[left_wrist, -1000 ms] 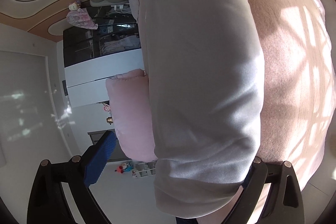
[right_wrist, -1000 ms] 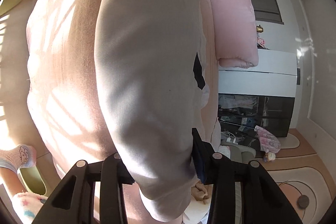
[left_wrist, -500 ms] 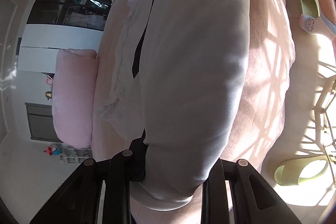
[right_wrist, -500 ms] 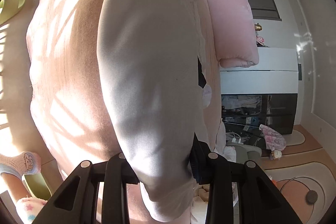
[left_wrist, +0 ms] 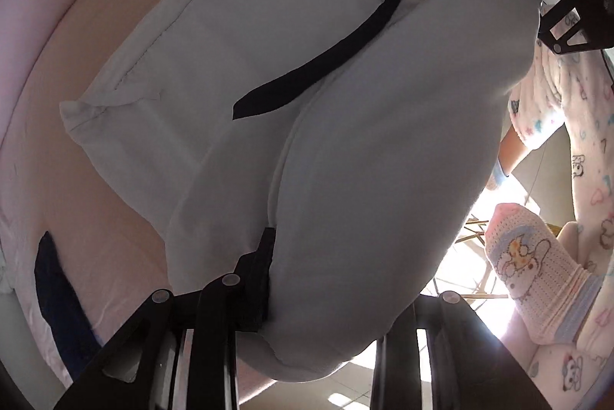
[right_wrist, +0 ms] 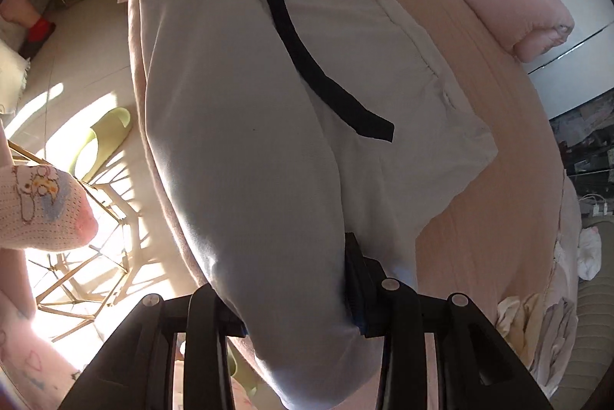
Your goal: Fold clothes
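Our left claw [left_wrist: 326, 298] is clenched on one end of the near edge of the pale grey garment [left_wrist: 215, 64], the cloth bulging between its fingers and hiding most of the right one. Our right claw [right_wrist: 291, 298] grasps the other end of that same edge in the same way; each claw also shows at the top of the other's view, so the held edge is stretched between the two.

A second ago both cameras looked along a hanging length of cloth, with the wardrobe and ceiling filling the left view. Now both look down on the bed [left_wrist: 57, 37]. The held edge has been swung up and over, so that the lifted part arches above the part that lies flat on the pink sheet. The black strip [left_wrist: 326, 64] on the flat part, barely seen half a second ago, now lies fully in view, running diagonally beside the raised fold.

We judge this as a fold in mid-course: the near half is being carried over the far half. The lifted cloth is not yet laid down, and it sags in a soft roll. A dark item [left_wrist: 57, 295] lies apart on the sheet at the left. A socked foot [left_wrist: 537, 275] and a green slipper [right_wrist: 103, 137] show on the floor beside the bed.
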Demonstrator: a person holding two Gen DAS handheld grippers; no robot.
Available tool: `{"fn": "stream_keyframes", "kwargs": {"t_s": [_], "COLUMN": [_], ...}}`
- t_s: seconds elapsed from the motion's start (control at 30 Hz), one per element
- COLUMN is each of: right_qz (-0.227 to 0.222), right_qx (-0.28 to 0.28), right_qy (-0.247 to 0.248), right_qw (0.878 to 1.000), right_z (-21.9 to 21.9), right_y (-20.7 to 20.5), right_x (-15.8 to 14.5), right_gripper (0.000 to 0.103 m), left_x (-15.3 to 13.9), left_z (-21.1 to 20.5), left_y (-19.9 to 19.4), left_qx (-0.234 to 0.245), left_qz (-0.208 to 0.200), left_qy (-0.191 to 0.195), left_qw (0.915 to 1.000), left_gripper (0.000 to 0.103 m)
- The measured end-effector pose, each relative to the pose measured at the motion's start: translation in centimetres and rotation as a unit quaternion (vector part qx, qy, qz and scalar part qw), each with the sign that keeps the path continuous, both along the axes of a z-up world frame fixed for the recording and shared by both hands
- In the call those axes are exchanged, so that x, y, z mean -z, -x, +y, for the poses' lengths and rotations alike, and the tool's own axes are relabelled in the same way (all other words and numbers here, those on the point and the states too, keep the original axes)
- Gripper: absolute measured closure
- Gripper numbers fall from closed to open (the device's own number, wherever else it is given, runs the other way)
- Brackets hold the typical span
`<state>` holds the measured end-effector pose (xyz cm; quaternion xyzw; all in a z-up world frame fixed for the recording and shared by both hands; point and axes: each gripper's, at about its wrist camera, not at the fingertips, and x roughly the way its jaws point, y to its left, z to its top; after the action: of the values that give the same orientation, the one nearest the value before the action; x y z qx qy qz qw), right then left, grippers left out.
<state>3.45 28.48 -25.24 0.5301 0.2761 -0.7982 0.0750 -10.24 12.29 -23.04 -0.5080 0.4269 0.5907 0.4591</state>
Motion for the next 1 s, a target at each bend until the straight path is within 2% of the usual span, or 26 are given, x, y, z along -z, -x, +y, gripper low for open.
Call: {"fn": "stream_keyframes", "kwargs": {"t_s": [0.07, 0.17, 0.3, 0.4, 0.47, 0.53, 0.7, 0.8, 0.87, 1.0], "right_qz": [-0.013, -0.032, -0.055, -0.062, -0.061, -0.058, -0.056, -0.057, -0.057, -0.048], "right_qx": [0.023, 0.057, 0.102, 0.138, 0.153, 0.156, 0.161, 0.17, 0.186, 0.214], "right_qy": [0.064, 0.158, 0.279, 0.33, 0.344, 0.346, 0.321, 0.315, 0.32, 0.336], "right_qw": [0.998, 0.985, 0.953, 0.932, 0.924, 0.923, 0.932, 0.932, 0.927, 0.916], "right_z": [1.6, 4.1, 7.4, 10.0, 10.9, 11.2, 11.2, 11.6, 12.3, 13.5], "right_y": [0.8, 2.1, 3.8, 5.2, 5.8, 6.5, 9.7, 11.2, 11.9, 12.7], "right_x": [-0.9, -2.1, -3.7, -3.9, -3.9, -4.2, -4.9, -4.7, -4.6, -4.4], "right_gripper": [0.066, 0.066, 0.066, 0.066, 0.066, 0.066, 0.066, 0.066, 0.066, 0.066], "left_x": [-0.2, -0.2, 0.2, 0.2, 0.1, -0.1, 0.0, 0.2, 0.3, 1.1], "left_z": [0.0, -0.3, -0.7, -0.7, -0.4, -0.1, 1.0, 1.5, 1.6, 1.2], "left_y": [1.7, 4.0, 6.1, 7.2, 7.7, 8.2, 8.9, 9.2, 9.4, 9.6], "left_qx": [-0.036, -0.086, -0.135, -0.158, -0.164, -0.171, -0.176, -0.179, -0.187, -0.215], "left_qz": [-0.055, -0.132, -0.193, -0.218, -0.218, -0.215, -0.2, -0.193, -0.188, -0.199], "left_qy": [-0.006, -0.017, -0.028, -0.031, -0.031, -0.027, -0.009, 0.0, -0.002, -0.013], "left_qw": [0.9978, 0.9874, 0.9714, 0.9626, 0.9615, 0.9612, 0.9638, 0.9648, 0.9641, 0.9561], "left_gripper": [0.075, 0.075, 0.075, 0.074, 0.074, 0.074, 0.072, 0.069, 0.068, 0.067]}}
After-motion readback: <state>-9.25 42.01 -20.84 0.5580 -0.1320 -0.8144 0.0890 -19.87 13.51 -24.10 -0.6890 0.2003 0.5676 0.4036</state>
